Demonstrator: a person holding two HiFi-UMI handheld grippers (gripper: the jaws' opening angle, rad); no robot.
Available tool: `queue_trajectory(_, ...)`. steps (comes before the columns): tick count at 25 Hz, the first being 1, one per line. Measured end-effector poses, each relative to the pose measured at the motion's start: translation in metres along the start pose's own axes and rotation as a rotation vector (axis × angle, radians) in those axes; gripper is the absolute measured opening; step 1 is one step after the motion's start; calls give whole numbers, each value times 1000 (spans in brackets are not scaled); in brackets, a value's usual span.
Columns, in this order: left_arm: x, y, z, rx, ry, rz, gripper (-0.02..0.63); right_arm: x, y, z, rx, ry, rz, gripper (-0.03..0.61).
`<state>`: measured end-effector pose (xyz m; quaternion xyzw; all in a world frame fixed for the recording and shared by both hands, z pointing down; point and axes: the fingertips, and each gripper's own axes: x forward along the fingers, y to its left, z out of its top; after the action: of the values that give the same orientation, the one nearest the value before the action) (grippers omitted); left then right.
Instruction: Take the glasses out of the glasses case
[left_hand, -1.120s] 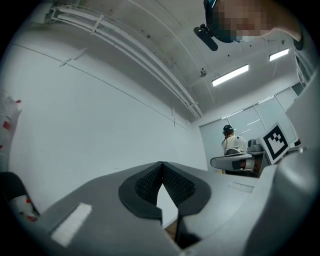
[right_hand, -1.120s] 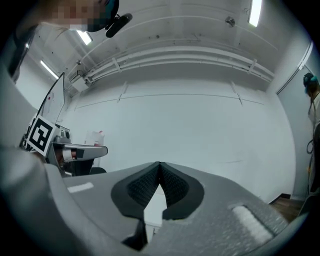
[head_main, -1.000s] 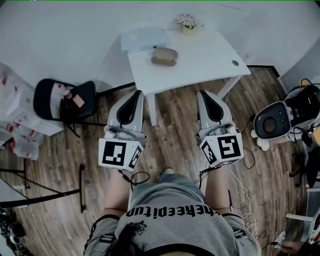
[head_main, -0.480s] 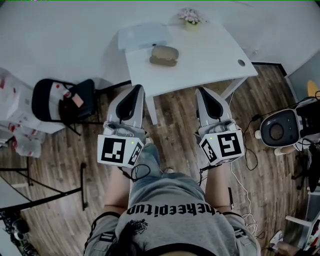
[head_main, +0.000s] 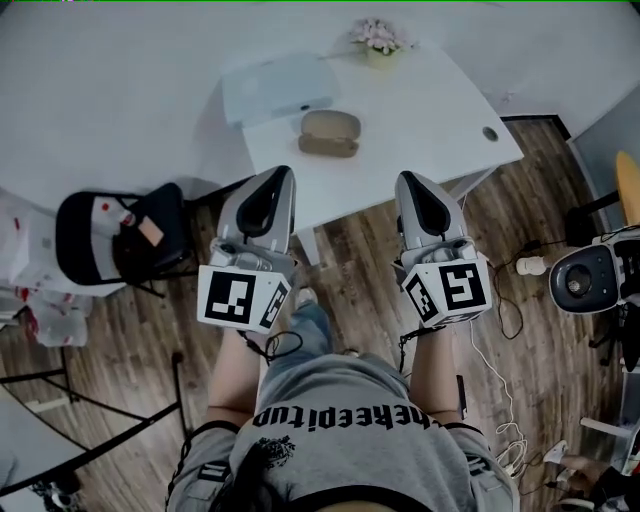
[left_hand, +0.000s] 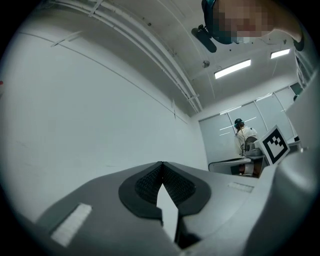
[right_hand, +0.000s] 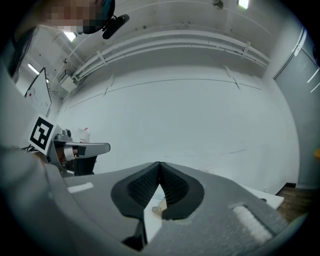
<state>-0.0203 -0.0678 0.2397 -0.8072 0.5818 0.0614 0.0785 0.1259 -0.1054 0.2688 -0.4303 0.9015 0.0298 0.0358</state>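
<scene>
Up close, the left claw and right claw are held side by side, each with its jaws pressed together on nothing, their tips at the table's near edge. Ahead of them, between the two and well apart from both, the brown case lies shut; the glasses inside cannot be seen. Beyond it sit a white box and flowers. Likely trouble: unbraced, the case could skid when its lid is pried, or snap back on the frames.
</scene>
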Motion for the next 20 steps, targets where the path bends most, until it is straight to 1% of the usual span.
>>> queue_trajectory(8,43,60,-13,-17,7,-39,19,68,-3,-9,5,20,-39,2)
queue_trajectory(16,73,99,-26,-35,8,-89,20,115,-5,-19,0,51,-77,2)
queue_trajectory(20,84,114,-29,-35,5,-112,20,133,-3,-28,10,75,-80,2)
